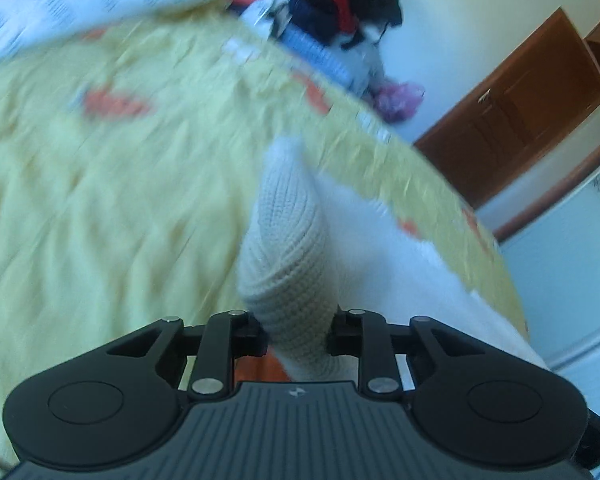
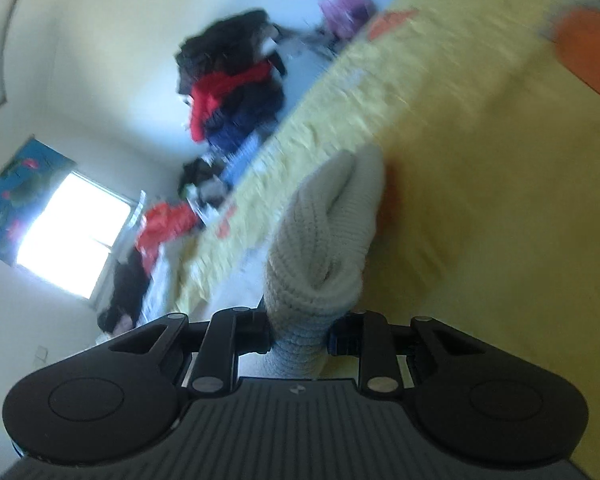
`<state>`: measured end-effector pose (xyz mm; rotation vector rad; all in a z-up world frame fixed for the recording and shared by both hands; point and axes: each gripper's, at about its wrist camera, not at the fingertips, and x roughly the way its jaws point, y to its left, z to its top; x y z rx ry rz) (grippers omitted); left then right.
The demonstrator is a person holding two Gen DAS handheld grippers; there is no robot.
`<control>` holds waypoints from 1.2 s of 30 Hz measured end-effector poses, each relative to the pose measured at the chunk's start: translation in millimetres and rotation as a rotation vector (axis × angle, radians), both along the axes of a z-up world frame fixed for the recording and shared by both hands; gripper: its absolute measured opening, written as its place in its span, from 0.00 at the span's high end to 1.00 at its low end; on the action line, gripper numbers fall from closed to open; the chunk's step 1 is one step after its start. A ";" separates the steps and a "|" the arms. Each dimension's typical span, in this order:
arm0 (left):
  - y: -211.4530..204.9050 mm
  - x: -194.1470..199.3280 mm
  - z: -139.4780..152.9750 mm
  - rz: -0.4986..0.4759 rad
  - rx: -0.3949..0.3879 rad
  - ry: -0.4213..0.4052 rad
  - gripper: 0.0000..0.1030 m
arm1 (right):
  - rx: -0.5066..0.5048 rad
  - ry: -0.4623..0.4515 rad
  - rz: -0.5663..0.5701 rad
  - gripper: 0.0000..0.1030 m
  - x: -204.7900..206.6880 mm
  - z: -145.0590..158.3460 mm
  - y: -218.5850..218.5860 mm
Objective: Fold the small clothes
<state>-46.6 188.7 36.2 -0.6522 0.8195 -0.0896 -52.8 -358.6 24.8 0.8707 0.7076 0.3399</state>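
A cream knitted garment rises in a bunched fold from between the jaws of my left gripper, which is shut on it. The rest of the pale cloth trails off to the right over a yellow bedspread. In the right wrist view another bunched part of the same cream knit stands up from my right gripper, shut on it too. Both views are blurred by motion. The fingertips are hidden by the knit.
The yellow bedspread has orange patches. A pile of dark, red and blue clothes lies at the bed's far side, next to a white patterned cloth. A brown wooden door and a bright window are on the walls.
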 end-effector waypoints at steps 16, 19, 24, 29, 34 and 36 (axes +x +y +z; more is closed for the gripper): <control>43.5 -8.8 47.7 0.032 0.247 -0.168 0.16 | -0.388 -0.165 -0.030 0.33 23.1 44.1 -6.0; 15.4 49.0 38.3 -0.011 0.383 -0.123 0.17 | -0.490 -0.172 0.050 0.32 87.0 48.5 17.7; -32.4 113.9 9.6 -0.100 0.552 -0.066 0.17 | -0.622 -0.067 0.145 0.33 158.2 30.7 50.0; -37.8 153.8 -18.9 -0.146 0.485 0.035 0.66 | -0.683 -0.013 0.294 0.88 178.2 2.1 78.5; -50.4 142.8 5.2 -0.123 0.534 -0.074 0.82 | -0.587 -0.140 0.194 0.89 161.7 28.5 58.0; -51.5 140.1 4.0 -0.098 0.549 -0.089 0.82 | -0.533 -0.157 0.130 0.89 159.2 30.4 43.7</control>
